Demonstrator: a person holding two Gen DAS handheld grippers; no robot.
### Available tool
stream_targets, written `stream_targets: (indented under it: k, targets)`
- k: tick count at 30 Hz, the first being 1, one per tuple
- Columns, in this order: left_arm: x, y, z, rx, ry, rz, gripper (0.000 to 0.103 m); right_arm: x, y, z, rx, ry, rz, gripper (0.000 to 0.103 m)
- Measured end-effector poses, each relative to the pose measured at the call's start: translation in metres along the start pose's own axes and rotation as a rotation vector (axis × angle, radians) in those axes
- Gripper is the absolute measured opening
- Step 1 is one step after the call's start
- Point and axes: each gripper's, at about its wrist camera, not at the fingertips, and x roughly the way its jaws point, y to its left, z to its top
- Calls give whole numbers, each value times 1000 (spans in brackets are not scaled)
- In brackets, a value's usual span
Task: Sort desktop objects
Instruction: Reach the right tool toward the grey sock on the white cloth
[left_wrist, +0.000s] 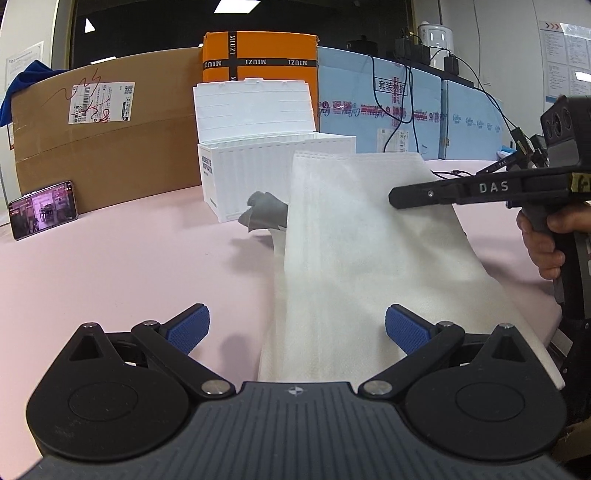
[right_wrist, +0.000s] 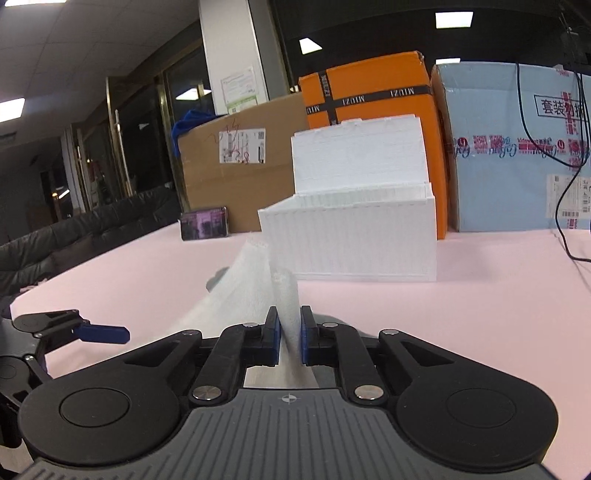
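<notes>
A white cloth (left_wrist: 354, 258) hangs lifted over the pink table, its lower edge trailing on the surface. My right gripper (right_wrist: 289, 334) is shut on a fold of this cloth (right_wrist: 288, 306); in the left wrist view it reaches in from the right, my right gripper (left_wrist: 397, 195) pinching the cloth's upper edge. My left gripper (left_wrist: 297, 326) stands open low in front of the cloth, blue pads wide apart and empty. A white container-style box (left_wrist: 258, 181) with its lid raised stands behind. A grey crumpled item (left_wrist: 264, 214) lies beside the box, partly hidden by the cloth.
A phone (left_wrist: 42, 210) leans against a brown cardboard box (left_wrist: 107, 147) at the back left. An orange box (left_wrist: 258, 55) and a light-blue box (left_wrist: 376, 107) with black cables line the back. A hand (left_wrist: 543, 240) holds the right gripper's handle.
</notes>
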Motion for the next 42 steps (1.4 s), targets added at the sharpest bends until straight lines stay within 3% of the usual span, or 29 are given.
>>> stream_targets:
  k: [6, 16, 20, 22, 23, 24, 26, 30, 37, 42]
  targets:
    - [-2, 9, 3, -18, -5, 46, 103, -17, 14, 3, -112, -28, 153, 10]
    - [-22, 37, 24, -55, -122, 225, 103, -28, 44, -15, -237, 111, 371, 10]
    - [-26, 42, 36, -91, -175, 213, 103, -27, 50, -24, -240, 177, 388, 11]
    - [-22, 38, 37, -99, -155, 160, 103, -30, 50, -28, -221, 190, 400, 17]
    - [-16, 34, 37, -102, -128, 125, 103, -31, 50, -29, -210, 192, 402, 26]
    - [-10, 30, 36, -101, -94, 90, 103, -30, 49, -30, -199, 196, 400, 37]
    - [0, 21, 31, -88, -33, 37, 103, -33, 48, -30, -182, 193, 393, 43]
    - [10, 13, 24, -59, 24, 30, 102, -49, 37, -25, -131, 144, 364, 58]
    - [13, 11, 17, -58, 78, 5, 101, -64, -1, -19, 67, 102, 179, 65]
    - [16, 7, 17, -50, 87, -27, 96, -61, -16, -20, 123, 105, 58, 72]
